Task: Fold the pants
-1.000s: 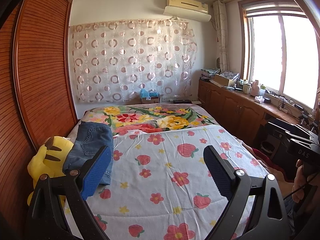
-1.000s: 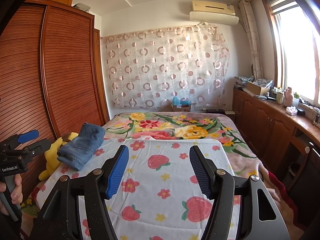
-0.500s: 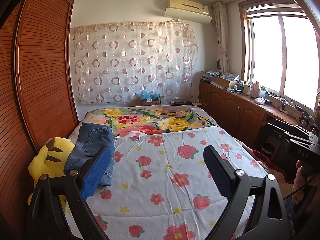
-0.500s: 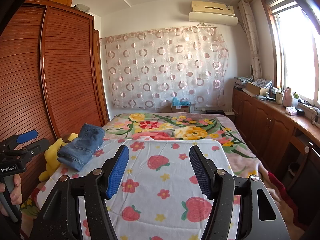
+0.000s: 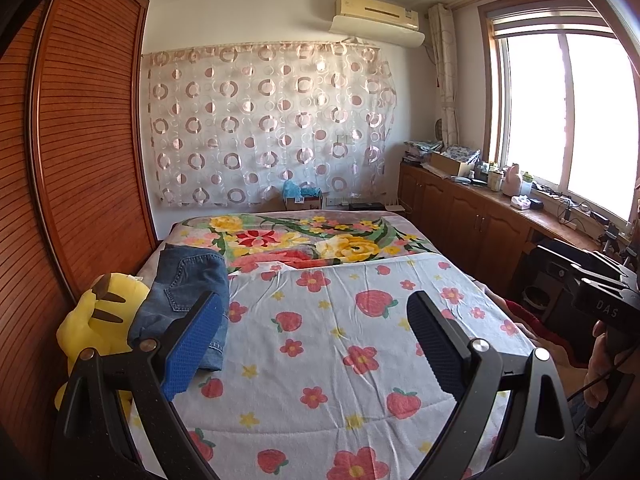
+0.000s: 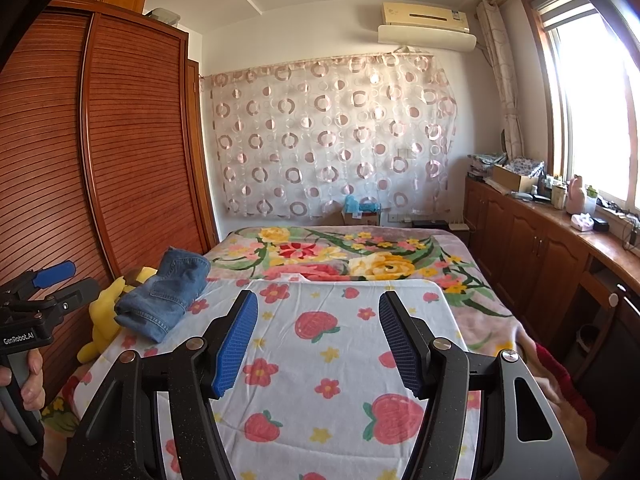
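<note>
Little moves since a second ago: both hand-held grippers, left (image 5: pixel 316 344) and right (image 6: pixel 318 340), hover apart and empty over the bed (image 6: pixel 344 320).
Folded jeans (image 6: pixel 166 294) sit at the bed's edge beside a toy (image 6: pixel 102 316); a careless nudge could tip them off.

The strawberry sheet (image 6: pixel 320 344) lies bare across the middle and right of the bed, open to a reach from above. On its left edge the folded jeans (image 6: pixel 168 292) rest against a yellow plush toy (image 5: pixel 100 320), hemmed in by the wardrobe (image 6: pixel 132 140).
</note>
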`<state>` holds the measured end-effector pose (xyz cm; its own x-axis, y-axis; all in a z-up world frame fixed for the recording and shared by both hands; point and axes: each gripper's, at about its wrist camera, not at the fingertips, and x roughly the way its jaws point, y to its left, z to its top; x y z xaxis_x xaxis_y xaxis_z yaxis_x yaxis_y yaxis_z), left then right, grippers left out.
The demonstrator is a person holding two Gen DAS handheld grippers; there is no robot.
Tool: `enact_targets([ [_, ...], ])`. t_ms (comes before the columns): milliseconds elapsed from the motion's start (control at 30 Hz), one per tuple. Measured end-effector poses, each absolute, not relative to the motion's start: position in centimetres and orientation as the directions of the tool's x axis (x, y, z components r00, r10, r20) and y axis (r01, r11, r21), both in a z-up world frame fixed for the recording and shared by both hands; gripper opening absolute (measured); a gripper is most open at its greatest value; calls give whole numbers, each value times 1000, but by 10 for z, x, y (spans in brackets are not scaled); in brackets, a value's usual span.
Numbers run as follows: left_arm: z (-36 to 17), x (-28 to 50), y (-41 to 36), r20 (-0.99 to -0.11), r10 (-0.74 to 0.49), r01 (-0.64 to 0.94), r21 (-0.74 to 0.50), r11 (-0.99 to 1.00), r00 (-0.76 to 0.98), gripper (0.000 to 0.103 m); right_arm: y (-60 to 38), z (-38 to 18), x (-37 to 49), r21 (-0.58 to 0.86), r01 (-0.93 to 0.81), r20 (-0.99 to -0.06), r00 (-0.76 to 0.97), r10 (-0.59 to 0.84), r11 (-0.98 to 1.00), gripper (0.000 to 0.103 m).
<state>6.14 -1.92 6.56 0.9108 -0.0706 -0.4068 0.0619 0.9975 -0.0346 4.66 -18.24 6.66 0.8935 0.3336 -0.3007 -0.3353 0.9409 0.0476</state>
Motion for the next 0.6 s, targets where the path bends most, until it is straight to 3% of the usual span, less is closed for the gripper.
enact_targets([
  [600,64,61,-18,-406,-72,63,-35,997,911,94,-183,68,47,46,-333,-294,896,332,942,65],
])
